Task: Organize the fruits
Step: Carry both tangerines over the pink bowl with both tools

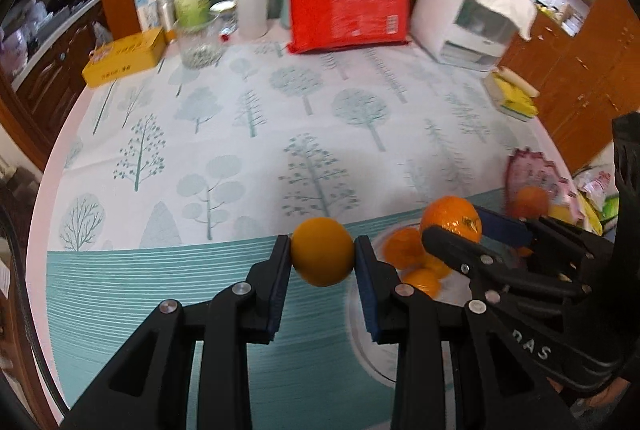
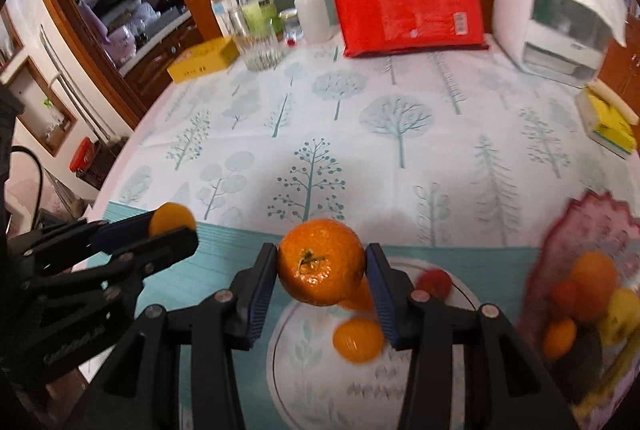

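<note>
Tree-print tablecloth (image 1: 248,149), fruit held over it.
Left gripper (image 1: 322,252) clamps orange (image 1: 322,252); right gripper (image 2: 321,262) clamps tangerine (image 2: 321,262) above plate (image 2: 296,362).

Left claw (image 1: 322,257) clamps a yellow-orange fruit (image 1: 322,252); right claw (image 2: 321,268), beside it, pinches a stemmed mandarin (image 2: 321,262), both raised above the white plate (image 2: 400,402).

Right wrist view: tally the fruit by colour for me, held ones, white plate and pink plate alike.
Orange: 7. The tangerine in the right gripper, the smooth orange fruit in the left gripper, two on the white plate, three on the pink plate.
Red: 1, on the white plate.
Yellow: 1, on the pink plate; blurred.
Total: 9.
</note>
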A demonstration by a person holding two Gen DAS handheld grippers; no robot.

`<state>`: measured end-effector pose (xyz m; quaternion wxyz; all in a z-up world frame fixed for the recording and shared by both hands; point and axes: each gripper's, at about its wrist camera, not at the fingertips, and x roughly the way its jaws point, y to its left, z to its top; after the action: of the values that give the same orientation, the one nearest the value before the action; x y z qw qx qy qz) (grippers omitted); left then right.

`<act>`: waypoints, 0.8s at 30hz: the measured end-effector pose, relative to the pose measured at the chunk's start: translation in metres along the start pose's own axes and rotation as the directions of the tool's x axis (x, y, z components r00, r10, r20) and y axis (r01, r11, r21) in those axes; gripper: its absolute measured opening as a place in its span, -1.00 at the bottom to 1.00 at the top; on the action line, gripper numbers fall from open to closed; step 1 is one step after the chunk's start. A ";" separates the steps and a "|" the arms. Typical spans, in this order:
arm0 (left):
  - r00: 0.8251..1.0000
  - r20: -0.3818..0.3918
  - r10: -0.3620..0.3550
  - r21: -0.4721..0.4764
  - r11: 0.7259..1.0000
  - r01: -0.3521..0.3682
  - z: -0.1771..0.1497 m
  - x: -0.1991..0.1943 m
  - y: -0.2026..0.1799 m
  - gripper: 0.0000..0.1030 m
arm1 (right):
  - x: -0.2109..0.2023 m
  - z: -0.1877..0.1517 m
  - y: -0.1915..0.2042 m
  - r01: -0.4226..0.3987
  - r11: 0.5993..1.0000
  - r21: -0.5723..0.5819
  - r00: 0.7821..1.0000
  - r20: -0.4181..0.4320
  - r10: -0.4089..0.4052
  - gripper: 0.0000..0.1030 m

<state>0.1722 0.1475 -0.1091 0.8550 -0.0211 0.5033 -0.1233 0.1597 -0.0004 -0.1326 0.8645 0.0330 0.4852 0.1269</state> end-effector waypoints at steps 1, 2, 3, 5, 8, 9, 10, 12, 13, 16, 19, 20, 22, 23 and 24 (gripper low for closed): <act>1.000 0.008 -0.007 0.013 1.000 0.007 -0.001 -0.006 -0.008 -0.41 | -0.009 -0.003 -0.003 -0.002 1.000 0.004 1.000 0.012 0.002 -0.11; 1.000 0.015 -0.013 0.027 1.000 0.012 -0.003 -0.013 -0.016 -0.41 | -0.019 -0.007 -0.004 -0.002 1.000 0.008 1.000 0.026 0.001 -0.11; 1.000 0.018 -0.016 0.035 0.999 0.016 -0.003 -0.016 -0.021 -0.41 | -0.027 -0.010 -0.006 0.001 1.000 0.010 0.999 0.038 -0.001 -0.11; 0.999 0.025 -0.029 0.057 0.998 0.027 -0.006 -0.025 -0.035 -0.41 | -0.045 -0.018 -0.009 0.009 1.000 0.014 0.998 0.065 -0.010 -0.11; 0.998 0.033 -0.053 0.092 0.995 0.049 -0.011 -0.037 -0.059 -0.41 | -0.071 -0.030 -0.016 0.024 0.999 0.024 0.995 0.100 -0.026 -0.11; 0.998 0.034 -0.058 0.100 0.994 0.054 -0.013 -0.039 -0.066 -0.41 | -0.079 -0.034 -0.019 0.030 0.999 0.027 0.993 0.112 -0.033 -0.11; 0.997 0.037 -0.067 0.114 0.992 0.062 -0.014 -0.043 -0.075 -0.41 | -0.087 -0.038 -0.022 0.035 0.999 0.029 0.992 0.122 -0.038 -0.11; 0.996 0.037 -0.082 0.137 0.988 0.076 -0.017 -0.046 -0.092 -0.41 | -0.100 -0.044 -0.029 0.050 0.998 0.035 0.989 0.140 -0.054 -0.11; 0.995 0.038 -0.092 0.151 0.985 0.085 -0.018 -0.049 -0.103 -0.41 | -0.108 -0.047 -0.034 0.059 0.997 0.040 0.987 0.150 -0.064 -0.11; 0.992 0.041 -0.118 0.189 0.976 0.108 -0.019 -0.054 -0.135 -0.41 | -0.128 -0.056 -0.052 0.086 0.994 0.065 0.980 0.176 -0.096 -0.11; 0.989 0.048 -0.141 0.221 0.967 0.127 -0.019 -0.059 -0.163 -0.41 | -0.148 -0.063 -0.075 0.106 0.990 0.098 0.972 0.198 -0.124 -0.11; 0.988 0.050 -0.146 0.231 0.964 0.131 -0.018 -0.060 -0.172 -0.41 | -0.154 -0.065 -0.084 0.115 0.987 0.109 0.969 0.205 -0.135 -0.11; 0.986 0.054 -0.158 0.250 0.958 0.140 -0.016 -0.061 -0.193 -0.41 | -0.166 -0.067 -0.100 0.129 0.984 0.123 0.964 0.219 -0.153 -0.11; 0.986 0.055 -0.159 0.254 0.957 0.141 -0.015 -0.061 -0.199 -0.41 | -0.172 -0.067 -0.108 0.135 0.983 0.128 0.960 0.227 -0.162 -0.11; 0.985 0.056 -0.161 0.258 0.956 0.142 -0.013 -0.061 -0.210 -0.41 | -0.178 -0.067 -0.116 0.142 0.981 0.131 0.957 0.235 -0.170 -0.11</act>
<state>0.0935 -0.0404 -0.0299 0.8573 0.0451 0.4473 -0.2509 0.0366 -0.1611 -0.0409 0.9218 0.0590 0.3822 0.0256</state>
